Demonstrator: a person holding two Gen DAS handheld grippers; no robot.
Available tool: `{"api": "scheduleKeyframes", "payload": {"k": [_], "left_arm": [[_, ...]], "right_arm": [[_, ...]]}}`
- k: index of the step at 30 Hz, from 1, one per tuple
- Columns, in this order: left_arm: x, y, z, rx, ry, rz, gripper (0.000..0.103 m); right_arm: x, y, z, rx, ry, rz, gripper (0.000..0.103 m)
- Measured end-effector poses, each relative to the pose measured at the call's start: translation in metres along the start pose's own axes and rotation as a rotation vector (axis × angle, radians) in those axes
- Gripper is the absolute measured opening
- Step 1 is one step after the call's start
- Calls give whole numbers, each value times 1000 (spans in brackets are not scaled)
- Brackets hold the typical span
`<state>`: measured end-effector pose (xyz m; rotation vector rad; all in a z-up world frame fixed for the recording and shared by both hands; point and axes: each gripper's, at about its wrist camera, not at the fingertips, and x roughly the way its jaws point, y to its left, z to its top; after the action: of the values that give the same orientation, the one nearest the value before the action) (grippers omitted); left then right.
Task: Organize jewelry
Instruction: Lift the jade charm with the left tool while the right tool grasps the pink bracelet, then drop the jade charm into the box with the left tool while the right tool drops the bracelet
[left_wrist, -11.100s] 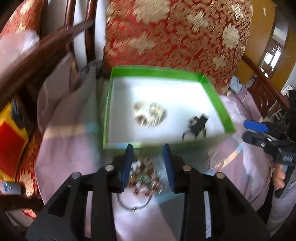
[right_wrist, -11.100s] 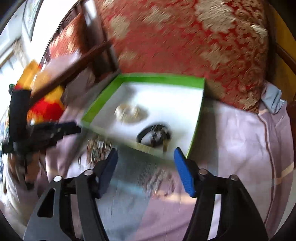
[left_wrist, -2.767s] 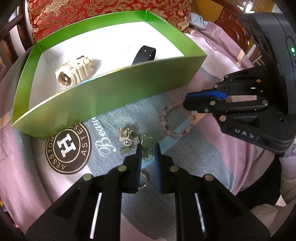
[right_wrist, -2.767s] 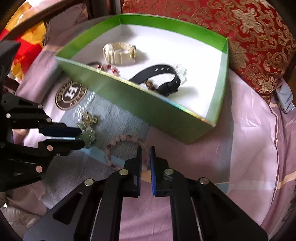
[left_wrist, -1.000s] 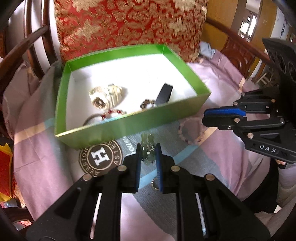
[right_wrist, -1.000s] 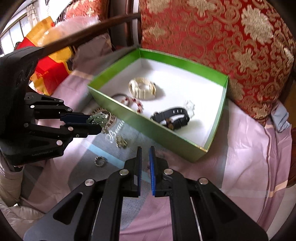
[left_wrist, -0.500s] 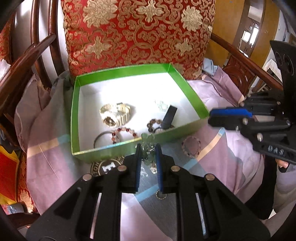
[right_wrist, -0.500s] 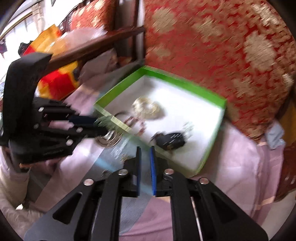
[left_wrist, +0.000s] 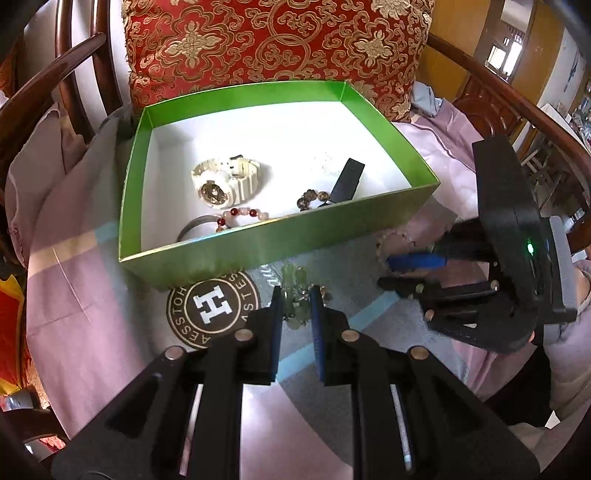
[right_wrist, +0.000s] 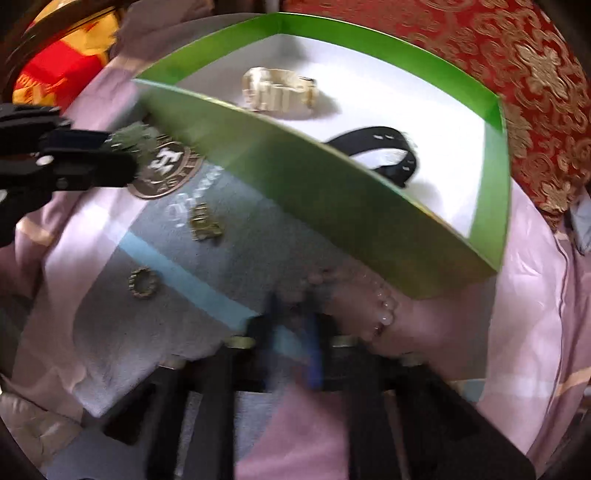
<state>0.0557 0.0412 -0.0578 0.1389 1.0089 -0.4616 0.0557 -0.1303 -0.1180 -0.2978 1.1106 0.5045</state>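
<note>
A green jade bracelet (left_wrist: 295, 301) is pinched between my left fingers (left_wrist: 274, 314), held just in front of the green box (left_wrist: 280, 243) with the cream watch (left_wrist: 225, 181) inside. My right gripper (right_wrist: 295, 314) is low beside a pale bead bracelet (right_wrist: 384, 306) on the bedspread (right_wrist: 110, 332); blur hides its gap.

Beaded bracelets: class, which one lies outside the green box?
The pale pink beaded bracelet lies on the cloth in front of the green box, beside the right gripper. The red-beaded and brown-beaded ones lie inside.
</note>
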Motion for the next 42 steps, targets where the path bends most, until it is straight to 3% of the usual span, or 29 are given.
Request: {"api": "scheduleKeyframes", "payload": {"k": [5, 13, 20, 22, 23, 24, 28, 29, 30, 35, 42], "left_arm": [[-7, -1, 0, 0, -12, -8, 14], [-28, -6, 9, 12, -65, -29, 14], [9, -10, -9, 57, 65, 26, 22], [19, -14, -15, 72, 92, 34, 35], [24, -18, -17, 83, 100, 46, 49], [28, -20, -18, 94, 106, 59, 52], [48, -21, -21, 99, 161, 82, 51], [51, -20, -20, 94, 175, 88, 39], [55, -18, -21, 87, 187, 92, 35], [43, -13, -17, 62, 144, 82, 31], [-6, -13, 0, 43, 28, 43, 31]], "right_arm": [[-16, -4, -1, 27, -35, 20, 7], [-81, -6, 8, 55, -192, 47, 7], [-59, -14, 4, 76, -140, 48, 7], [-53, -15, 1, 81, -127, 60, 7], [-50, -16, 1, 82, -124, 63, 7], [-49, -16, 1, 81, -124, 63, 7], [-48, -17, 1, 78, -124, 72, 7], [-49, -17, 1, 80, -124, 73, 7], [-49, -18, 0, 81, -123, 72, 7], [-57, -17, -1, 89, -139, 69, 7], [-90, -20, 9, 103, -210, 84, 7]]}}
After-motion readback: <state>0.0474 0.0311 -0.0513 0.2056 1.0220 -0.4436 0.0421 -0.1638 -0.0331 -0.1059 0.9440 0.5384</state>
